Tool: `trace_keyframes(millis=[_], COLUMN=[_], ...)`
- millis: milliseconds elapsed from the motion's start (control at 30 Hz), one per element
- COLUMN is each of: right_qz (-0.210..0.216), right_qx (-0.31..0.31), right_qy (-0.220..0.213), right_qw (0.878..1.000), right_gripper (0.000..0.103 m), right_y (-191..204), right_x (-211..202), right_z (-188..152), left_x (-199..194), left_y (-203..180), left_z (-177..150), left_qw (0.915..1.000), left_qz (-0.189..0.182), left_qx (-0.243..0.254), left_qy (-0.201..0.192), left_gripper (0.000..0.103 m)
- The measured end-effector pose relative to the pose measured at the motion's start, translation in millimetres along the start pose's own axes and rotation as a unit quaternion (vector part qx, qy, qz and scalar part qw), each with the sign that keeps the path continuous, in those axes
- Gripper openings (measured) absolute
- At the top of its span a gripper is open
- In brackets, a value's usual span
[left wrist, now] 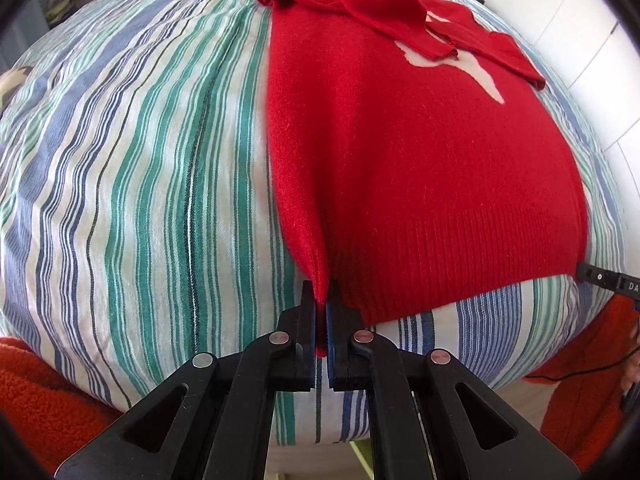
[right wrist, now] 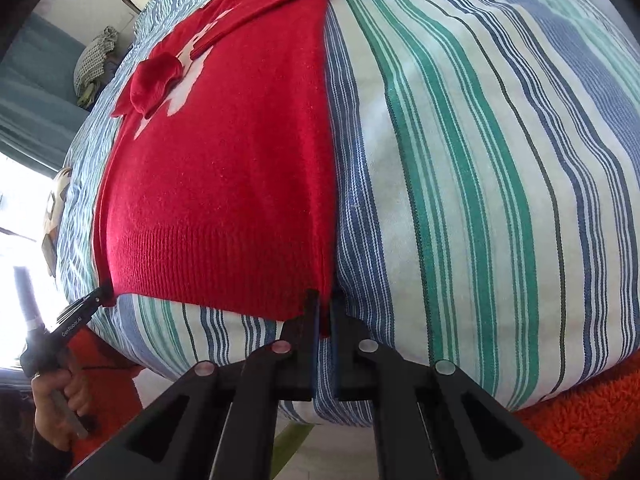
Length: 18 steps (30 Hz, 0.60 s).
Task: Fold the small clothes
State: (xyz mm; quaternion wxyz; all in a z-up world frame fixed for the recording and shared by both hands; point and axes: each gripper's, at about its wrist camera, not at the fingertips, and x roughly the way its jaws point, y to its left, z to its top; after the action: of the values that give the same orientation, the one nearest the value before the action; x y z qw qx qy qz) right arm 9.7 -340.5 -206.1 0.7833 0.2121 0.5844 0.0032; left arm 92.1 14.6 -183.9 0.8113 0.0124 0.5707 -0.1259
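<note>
While both views look steeply down onto a bed, a red sweater (left wrist: 420, 152) lies flat on the striped bedspread (left wrist: 140, 168), filling the centre and right of the left wrist view and the centre-left of the right wrist view. Its sleeves are folded across the chest near the top of each frame, partly covering a white pattern (left wrist: 460, 68).

Left gripper (left wrist: 322, 320): at bottom centre of its own view, jaws clenched on the lower left corner of the ribbed hem; red knit shows pinched between the pads. It also shows at the lower left of the right wrist view, held by a hand (right wrist: 60, 408).

Right gripper (right wrist: 324, 312): at bottom centre of its own view, jaws clenched on the opposite hem corner, with a strip of red cloth between the pads. Its tip appears at the right edge of the left wrist view, touching the hem.

An orange fleece sleeve (left wrist: 36, 392) occupies the lower left corner of the left wrist view. A crumpled checked cloth (right wrist: 96, 60) lies at the upper left of the right wrist view, well apart from the sweater.
</note>
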Motion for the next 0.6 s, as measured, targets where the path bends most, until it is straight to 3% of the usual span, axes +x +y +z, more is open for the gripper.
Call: trace_keyframes(millis=[333, 600], right_qz=[-0.001, -0.032], right_qx=[0.004, -0.026], right_qy=[0.004, -0.009], right_qw=[1.0, 0.999], right_gripper=[0.004, 0.003], right_y=[-0.5, 11.7], right_x=[-0.2, -0.5], right_z=[-0.2, -1.5], left_x=[-5.3, -3.5], left_y=[21.0, -3.0], left_z=[-6.8, -4.3], left_qw=[0.9987, 0.9997], left_qz=[-0.033, 0.023], left_qx=[-0.035, -0.006], left_qy=[0.012, 0.001], left_gripper=[0.002, 0.006])
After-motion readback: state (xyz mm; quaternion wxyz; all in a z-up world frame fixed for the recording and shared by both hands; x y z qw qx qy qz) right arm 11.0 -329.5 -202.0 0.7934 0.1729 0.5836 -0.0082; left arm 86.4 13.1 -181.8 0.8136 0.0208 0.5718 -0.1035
